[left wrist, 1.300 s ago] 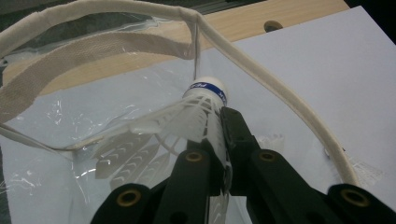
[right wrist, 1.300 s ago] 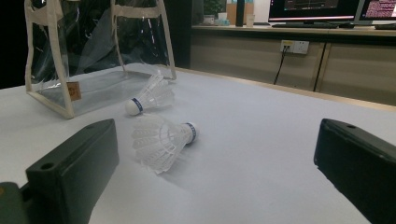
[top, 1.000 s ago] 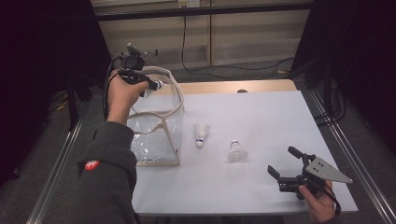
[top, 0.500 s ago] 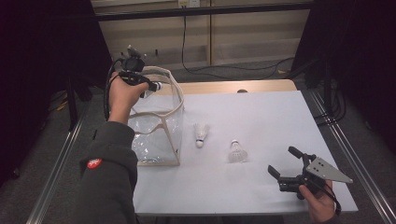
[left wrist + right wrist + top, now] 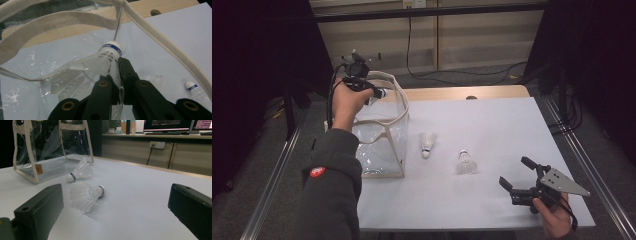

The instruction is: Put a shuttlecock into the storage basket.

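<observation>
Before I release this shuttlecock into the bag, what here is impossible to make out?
- Held shuttlecock: its skirt's lower end, hidden behind the left gripper fingers, left gripper view.
- Clear bag: its near-left bottom, covered by the sleeve, high view.
- Bag label: too small to read, right gripper view.
- Right gripper: fingers open, nothing between them.

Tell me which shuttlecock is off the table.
The shuttlecock clamped in the left gripper, held above the clear bag. The other two lie on the white table.
</observation>
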`<state>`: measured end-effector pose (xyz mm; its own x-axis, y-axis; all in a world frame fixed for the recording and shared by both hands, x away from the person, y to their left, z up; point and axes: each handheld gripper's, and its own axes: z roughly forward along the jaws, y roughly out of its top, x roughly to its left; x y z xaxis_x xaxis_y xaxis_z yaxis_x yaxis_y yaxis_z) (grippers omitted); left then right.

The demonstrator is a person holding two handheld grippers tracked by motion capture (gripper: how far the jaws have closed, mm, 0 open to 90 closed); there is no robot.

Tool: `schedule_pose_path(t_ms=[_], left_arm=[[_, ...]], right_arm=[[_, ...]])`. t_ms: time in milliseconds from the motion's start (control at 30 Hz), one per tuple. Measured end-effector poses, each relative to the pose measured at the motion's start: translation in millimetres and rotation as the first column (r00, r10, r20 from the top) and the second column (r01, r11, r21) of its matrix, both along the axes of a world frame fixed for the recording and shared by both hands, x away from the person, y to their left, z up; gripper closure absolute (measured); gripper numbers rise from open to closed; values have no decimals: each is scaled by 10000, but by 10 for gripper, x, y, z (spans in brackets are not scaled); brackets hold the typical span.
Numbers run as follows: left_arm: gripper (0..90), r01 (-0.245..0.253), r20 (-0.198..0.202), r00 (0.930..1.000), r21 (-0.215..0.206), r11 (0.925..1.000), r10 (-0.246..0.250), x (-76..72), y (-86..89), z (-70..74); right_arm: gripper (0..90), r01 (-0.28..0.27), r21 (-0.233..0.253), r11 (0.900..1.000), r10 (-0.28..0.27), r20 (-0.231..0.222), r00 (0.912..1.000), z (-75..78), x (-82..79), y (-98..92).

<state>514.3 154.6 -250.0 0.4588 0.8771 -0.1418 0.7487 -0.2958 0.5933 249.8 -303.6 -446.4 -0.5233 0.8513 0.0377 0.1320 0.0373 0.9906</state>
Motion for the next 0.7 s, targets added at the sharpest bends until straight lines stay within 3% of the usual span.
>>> schedule_pose_path(t_ms=[700], left_arm=[[864, -180, -36, 9998, -84, 9998, 180, 85, -5, -87]], right_arm=[[0, -46, 33, 10000, 46, 35, 10000, 8, 12, -2]])
